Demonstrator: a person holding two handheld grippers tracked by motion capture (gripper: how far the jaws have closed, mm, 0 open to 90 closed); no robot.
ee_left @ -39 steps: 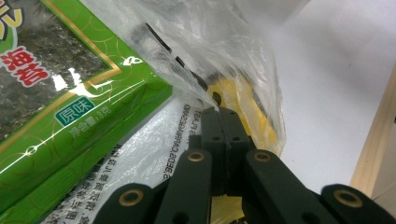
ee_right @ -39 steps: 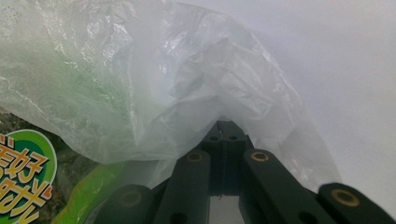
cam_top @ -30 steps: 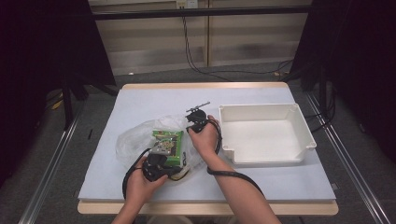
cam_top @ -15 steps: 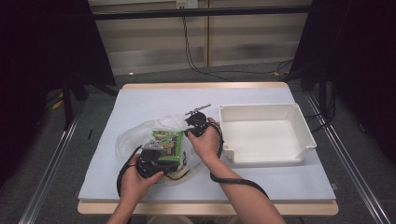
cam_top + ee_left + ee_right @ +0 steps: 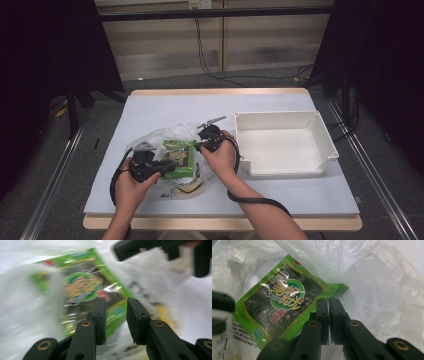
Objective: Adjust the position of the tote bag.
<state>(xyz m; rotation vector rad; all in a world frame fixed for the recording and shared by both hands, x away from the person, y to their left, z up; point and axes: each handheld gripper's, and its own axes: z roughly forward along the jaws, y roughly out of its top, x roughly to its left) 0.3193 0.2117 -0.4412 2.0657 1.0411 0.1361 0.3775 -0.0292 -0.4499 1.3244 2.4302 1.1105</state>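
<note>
Unpacking looks to be the step in hand — the right gripper (image 5: 329,302) is pinched on the thin clear plastic bag (image 5: 377,280), while the left gripper (image 5: 116,311), whose jaws have just been opening, holds nothing. The green foil snack packet (image 5: 178,157) lies at the bag's mouth. Next: regrip it, lift toward the empty white rectangular plastic bin (image 5: 325,142).

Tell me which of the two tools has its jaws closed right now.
The right tool: its jaws sit pressed together, pinching thin clear plastic bag film beside the green snack packet. The left tool shows a clear gap between its jaws, which have just been opening.
</note>
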